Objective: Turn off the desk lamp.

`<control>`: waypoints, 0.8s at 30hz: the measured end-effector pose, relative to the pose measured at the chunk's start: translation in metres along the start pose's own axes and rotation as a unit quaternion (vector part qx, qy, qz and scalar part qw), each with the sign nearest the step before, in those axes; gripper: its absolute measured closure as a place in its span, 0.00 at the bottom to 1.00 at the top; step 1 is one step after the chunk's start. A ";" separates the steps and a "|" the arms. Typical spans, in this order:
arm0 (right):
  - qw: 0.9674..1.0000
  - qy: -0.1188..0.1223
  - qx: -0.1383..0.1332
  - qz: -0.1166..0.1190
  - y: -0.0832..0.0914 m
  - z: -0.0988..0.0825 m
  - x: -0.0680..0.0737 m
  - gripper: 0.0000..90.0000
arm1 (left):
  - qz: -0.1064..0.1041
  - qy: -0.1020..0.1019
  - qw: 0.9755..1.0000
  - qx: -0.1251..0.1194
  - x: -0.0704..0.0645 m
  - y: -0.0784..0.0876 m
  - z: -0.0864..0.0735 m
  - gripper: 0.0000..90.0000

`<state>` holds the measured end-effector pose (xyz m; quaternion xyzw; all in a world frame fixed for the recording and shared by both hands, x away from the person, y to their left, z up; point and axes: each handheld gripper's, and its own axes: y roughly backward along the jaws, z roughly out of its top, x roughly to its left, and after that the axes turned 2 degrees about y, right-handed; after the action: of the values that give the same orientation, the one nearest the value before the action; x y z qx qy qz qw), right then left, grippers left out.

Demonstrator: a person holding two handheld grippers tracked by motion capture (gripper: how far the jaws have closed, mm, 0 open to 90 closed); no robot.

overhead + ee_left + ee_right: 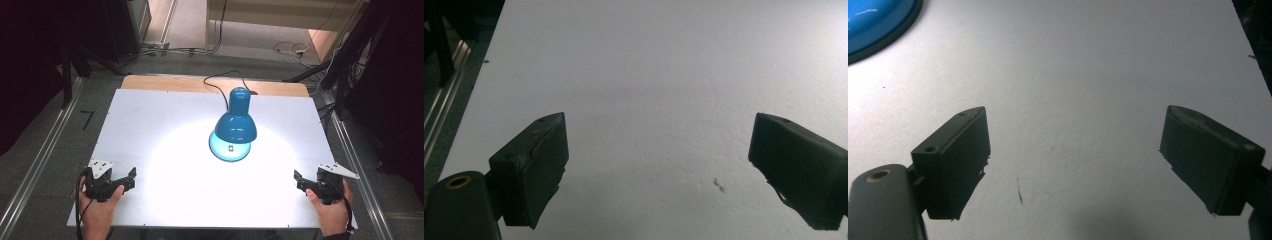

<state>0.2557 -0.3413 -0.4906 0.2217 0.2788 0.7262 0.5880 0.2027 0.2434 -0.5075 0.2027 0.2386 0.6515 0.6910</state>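
White tabletop (150, 130) spreads under your grippers; the blue desk lamp (235, 125) stands lit at frame centre. Your left gripper (131, 179) and right gripper (298, 181) rest at the lower corners, jaws apart, empty — nothing started.

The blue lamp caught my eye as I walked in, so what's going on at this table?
A person sits at the white table with a gripper in each hand. The left gripper and right gripper rest near the front corners, both open and holding nothing. The blue lamp stands in the middle, switched on and lighting the tabletop, its cord trailing off the far edge. Neither gripper touches it.
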 end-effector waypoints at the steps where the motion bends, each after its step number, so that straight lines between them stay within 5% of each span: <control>1: 1.000 0.001 0.000 0.002 -0.001 0.000 0.001 0.12 | 0.001 0.000 1.000 0.001 0.000 0.000 0.000 0.11; 24: 1.000 0.013 0.000 0.022 -0.002 0.013 0.018 0.13 | 0.005 -0.001 1.000 0.011 0.000 -0.003 -0.001 0.11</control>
<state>0.2615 -0.3219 -0.4823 0.2189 0.2812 0.7419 0.5680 0.2049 0.2433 -0.5101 0.2123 0.2437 0.6519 0.6860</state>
